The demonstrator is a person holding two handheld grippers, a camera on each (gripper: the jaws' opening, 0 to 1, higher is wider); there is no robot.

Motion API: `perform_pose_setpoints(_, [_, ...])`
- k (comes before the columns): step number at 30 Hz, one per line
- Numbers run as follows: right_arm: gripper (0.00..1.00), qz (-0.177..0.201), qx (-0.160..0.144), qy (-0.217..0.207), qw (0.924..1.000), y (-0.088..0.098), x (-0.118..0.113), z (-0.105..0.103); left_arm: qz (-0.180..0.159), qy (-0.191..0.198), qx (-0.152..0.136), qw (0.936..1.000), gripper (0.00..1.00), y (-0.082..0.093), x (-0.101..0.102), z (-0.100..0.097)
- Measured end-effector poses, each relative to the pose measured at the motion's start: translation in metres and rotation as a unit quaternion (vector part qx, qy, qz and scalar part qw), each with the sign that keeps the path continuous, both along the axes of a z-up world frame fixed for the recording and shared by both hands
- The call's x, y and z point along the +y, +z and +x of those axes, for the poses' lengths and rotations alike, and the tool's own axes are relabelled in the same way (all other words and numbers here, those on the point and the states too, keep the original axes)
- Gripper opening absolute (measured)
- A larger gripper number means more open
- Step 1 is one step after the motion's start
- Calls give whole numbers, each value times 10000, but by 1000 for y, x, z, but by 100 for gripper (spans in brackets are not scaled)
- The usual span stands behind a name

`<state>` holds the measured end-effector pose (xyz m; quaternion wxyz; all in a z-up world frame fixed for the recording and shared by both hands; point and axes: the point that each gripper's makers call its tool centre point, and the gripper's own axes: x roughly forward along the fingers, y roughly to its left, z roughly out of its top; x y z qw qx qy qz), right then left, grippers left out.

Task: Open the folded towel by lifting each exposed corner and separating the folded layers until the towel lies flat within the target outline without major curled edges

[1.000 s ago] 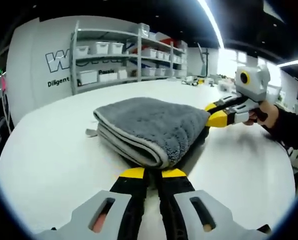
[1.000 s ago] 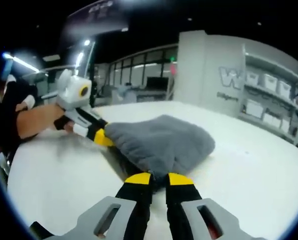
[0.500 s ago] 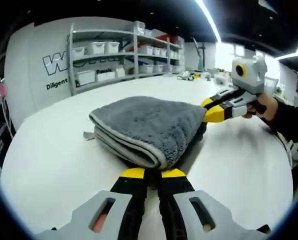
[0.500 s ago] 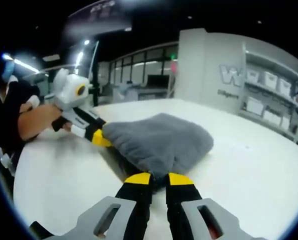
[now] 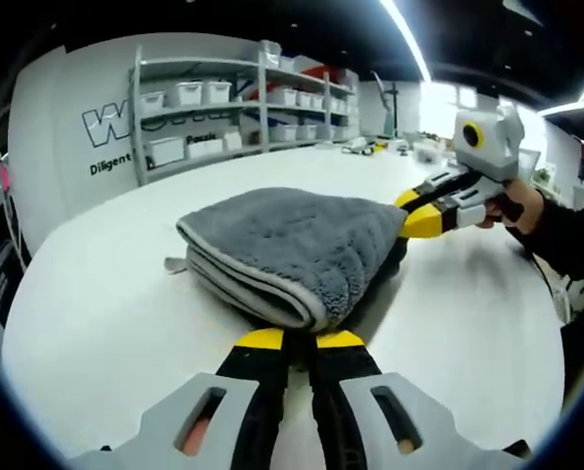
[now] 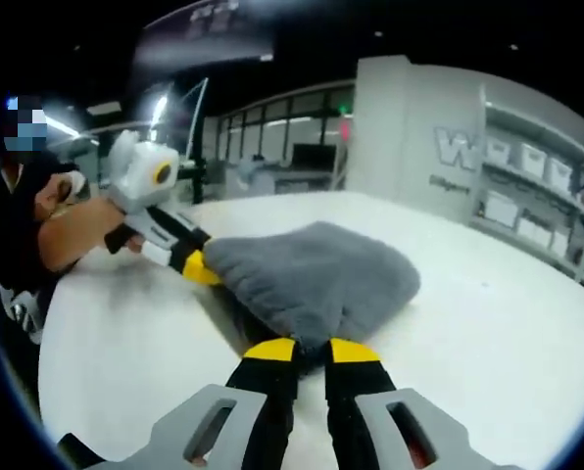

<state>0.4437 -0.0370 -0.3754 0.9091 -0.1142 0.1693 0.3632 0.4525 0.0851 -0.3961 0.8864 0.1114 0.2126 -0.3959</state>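
A folded grey towel (image 5: pixel 292 240) lies on the white table (image 5: pixel 96 313), its stacked layers showing along the left edge. In the left gripper view my left gripper (image 5: pixel 302 340) is shut on the towel's near corner, yellow tips pressed together at the plush edge. My right gripper (image 5: pixel 416 217) comes in from the right and is shut on the towel's right corner. In the right gripper view the towel (image 6: pixel 316 274) bulges just beyond my right gripper (image 6: pixel 312 350), and the left gripper (image 6: pixel 192 266) pinches its left corner. A dark shadow sits under the held edges.
Shelves with white bins (image 5: pixel 223 108) stand beyond the table against a lettered wall, seen also in the right gripper view as shelves (image 6: pixel 542 191). A person's hand (image 5: pixel 522 211) and forearm (image 6: pixel 72 235) hold the grippers. Bare white tabletop (image 6: pixel 488 323) surrounds the towel.
Both grippers keep their hold on the towel's corners. The views have shifted slightly; the towel's shape and place look almost the same.
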Motion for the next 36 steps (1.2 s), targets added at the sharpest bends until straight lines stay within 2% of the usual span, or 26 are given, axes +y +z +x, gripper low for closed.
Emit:
perform_pose_setpoints(7, [4,-7,-24,-7,10000,0,1,-9,95,-23,-156,9998,6,1,0,-10])
perform_pose_setpoints(24, [5,-86,-6,42,10000,-3,3,-29,-7,7,-57,10000,6,0,3,-29])
perform_pose_setpoints(36, [5,32,20,20,10000,-4,1,-43,-16,2,-43,10000,6,-1,2,-43])
